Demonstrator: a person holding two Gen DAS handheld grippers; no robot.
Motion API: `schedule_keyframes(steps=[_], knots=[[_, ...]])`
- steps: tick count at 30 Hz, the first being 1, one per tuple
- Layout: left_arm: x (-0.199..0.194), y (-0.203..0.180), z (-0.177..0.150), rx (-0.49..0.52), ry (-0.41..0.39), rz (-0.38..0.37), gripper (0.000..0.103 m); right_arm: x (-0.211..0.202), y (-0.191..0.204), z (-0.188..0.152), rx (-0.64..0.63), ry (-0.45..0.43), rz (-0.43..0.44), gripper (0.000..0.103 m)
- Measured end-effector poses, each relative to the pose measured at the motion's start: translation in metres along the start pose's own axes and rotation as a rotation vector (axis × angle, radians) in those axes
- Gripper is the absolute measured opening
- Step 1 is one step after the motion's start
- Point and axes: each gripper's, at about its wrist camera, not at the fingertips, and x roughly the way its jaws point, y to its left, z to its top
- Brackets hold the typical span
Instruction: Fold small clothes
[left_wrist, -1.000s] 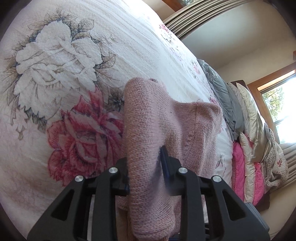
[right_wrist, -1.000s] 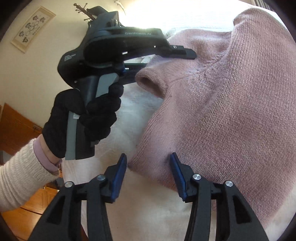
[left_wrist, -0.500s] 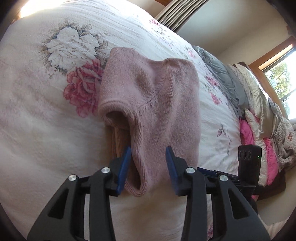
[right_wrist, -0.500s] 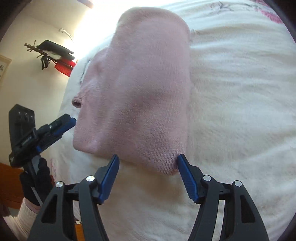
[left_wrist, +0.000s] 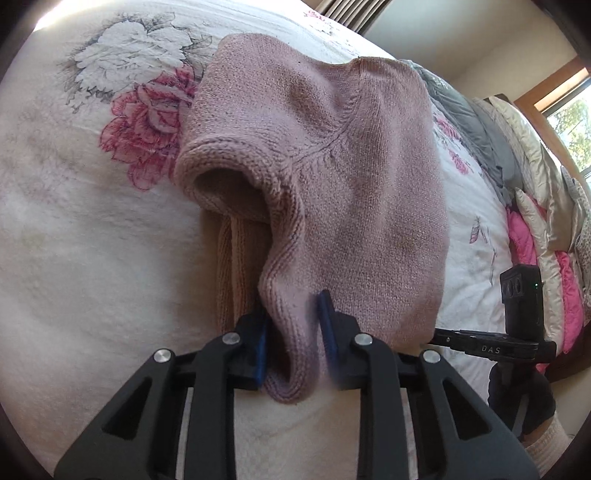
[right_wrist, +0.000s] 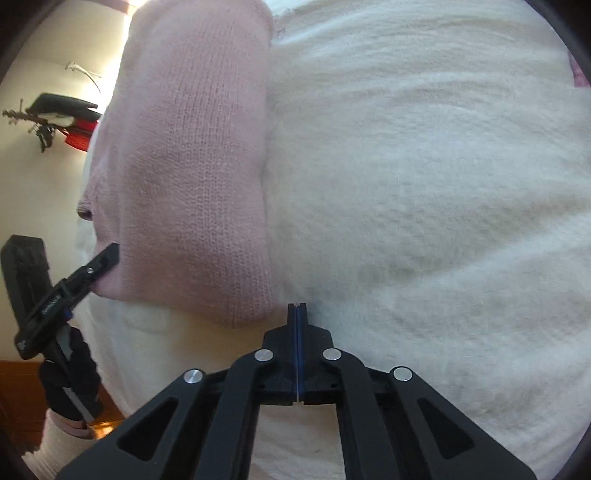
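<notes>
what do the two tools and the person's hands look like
Both the left tool and the right tool are matte black scissor-like linkages with silver rivets and blue pads on the fingers. Each has a grey handle. The hand wears a black glove over a cream ribbed sleeve.

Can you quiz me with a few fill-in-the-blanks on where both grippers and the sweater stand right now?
1. The left gripper is pinching the near edge of the pink ____.
2. The right gripper is fully ____ and holds nothing.
3. The pink sweater lies on a bedspread printed with ____.
4. In the right wrist view, the sweater lies to the ____ of the right gripper's tips.

Missing words: sweater; shut; flowers; left
</notes>
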Motion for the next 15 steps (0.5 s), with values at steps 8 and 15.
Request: schedule_keyframes(steps=[8, 15], knots=[[-0.071, 0.009, 0.026, 0.003, -0.139, -0.02, 0.05, -0.044, 0.006, 0.028, -0.063, -0.147, 0.057, 0.019], [-0.058, 0.033, 0.119, -0.034, -0.155, 0.017, 0.057, -0.043, 0.048, 0.076, -0.141, -0.201, 0.034, 0.044]])
